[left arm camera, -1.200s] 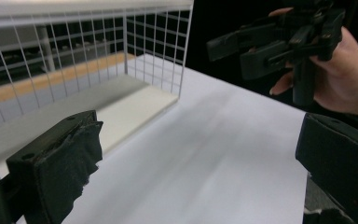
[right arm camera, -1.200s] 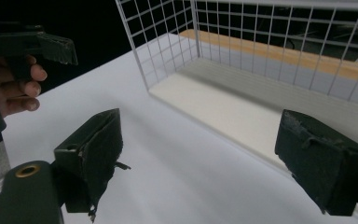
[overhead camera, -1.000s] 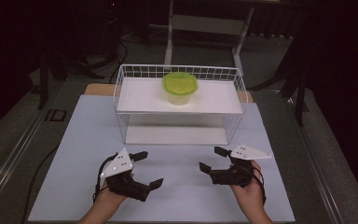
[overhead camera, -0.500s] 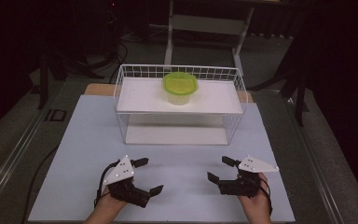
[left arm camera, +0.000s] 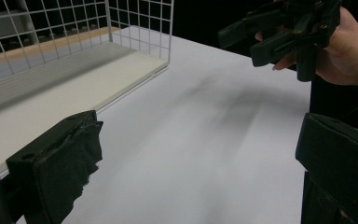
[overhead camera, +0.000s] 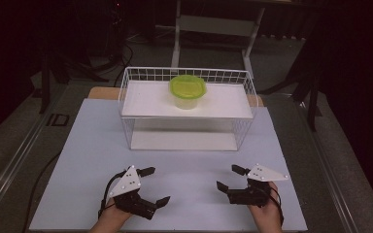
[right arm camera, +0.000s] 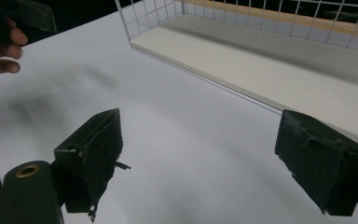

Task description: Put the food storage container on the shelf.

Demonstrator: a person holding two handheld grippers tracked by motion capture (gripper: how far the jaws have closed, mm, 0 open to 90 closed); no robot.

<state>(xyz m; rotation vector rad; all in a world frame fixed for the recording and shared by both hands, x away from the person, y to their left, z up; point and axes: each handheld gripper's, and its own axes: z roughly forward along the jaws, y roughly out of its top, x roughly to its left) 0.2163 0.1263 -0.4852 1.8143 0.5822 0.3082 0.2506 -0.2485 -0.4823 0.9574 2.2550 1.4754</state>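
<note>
Both tongs, left [overhead camera: 154,186] and right [overhead camera: 230,178], sit spread and empty over my worktop [overhead camera: 77,145]. Green-lidded tub [overhead camera: 187,90] rests on the wire rack [overhead camera: 126,104] well beyond.

Overhead light is thrown onto the pale matte table sheet [overhead camera: 92,160], w/ surroundings left near-black; floor & stands beyond are barely resolved. High view is soft, low-res, slightly grainy. Mild glare is seen on the lime-green translucent lidded tub [overhead camera: 187,90] inside the white wire-grid basket [overhead camera: 126,92]. In both gripper views, smeared grey shadows are cast across the sheet, approx. mid-frame. The near black padded jaws are rendered blurred & dark; the basket's far mesh is out of focus too.
</note>
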